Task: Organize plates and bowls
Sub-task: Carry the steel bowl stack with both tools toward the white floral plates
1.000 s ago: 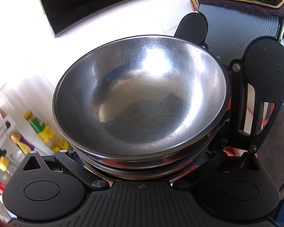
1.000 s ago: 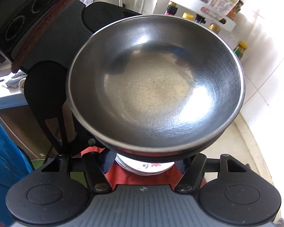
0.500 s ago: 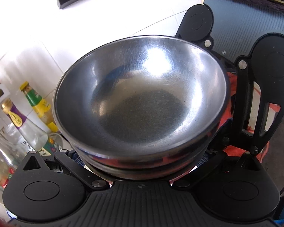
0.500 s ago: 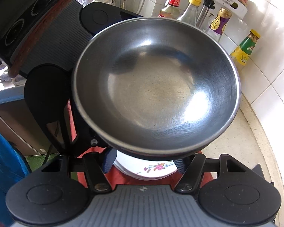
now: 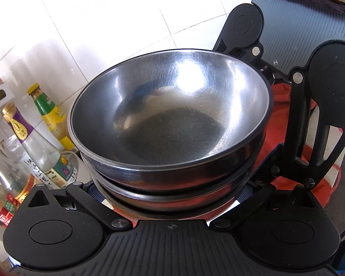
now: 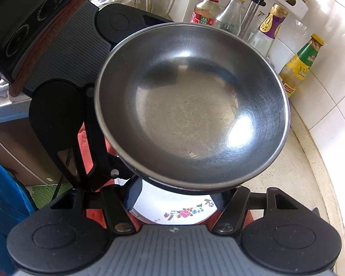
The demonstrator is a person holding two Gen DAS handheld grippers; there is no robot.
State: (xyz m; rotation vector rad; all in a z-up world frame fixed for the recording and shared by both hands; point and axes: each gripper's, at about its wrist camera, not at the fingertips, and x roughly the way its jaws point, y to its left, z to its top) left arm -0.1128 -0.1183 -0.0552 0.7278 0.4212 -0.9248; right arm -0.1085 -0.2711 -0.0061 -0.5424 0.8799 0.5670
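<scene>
Two sets of fingers, left gripper (image 5: 172, 197) and right gripper (image 6: 172, 188), each clamp half-wide on the steel bowl stack (image 5: 170, 124) from opposite sides. Bottles (image 5: 46, 115) have slid into view, floral plate (image 6: 172, 211) on red cloth (image 5: 280, 119) looms larger below. Stack is descending toward the surface (image 6: 294, 161), likely set-down near the plate.

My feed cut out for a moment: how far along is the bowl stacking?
Done: the steel bowls are already nested into one stack. In hand: both grippers carry that stack, the left gripper and right gripper each clamped on its side. Left: setting it down; the floral plate on the red cloth lies directly below.
</scene>
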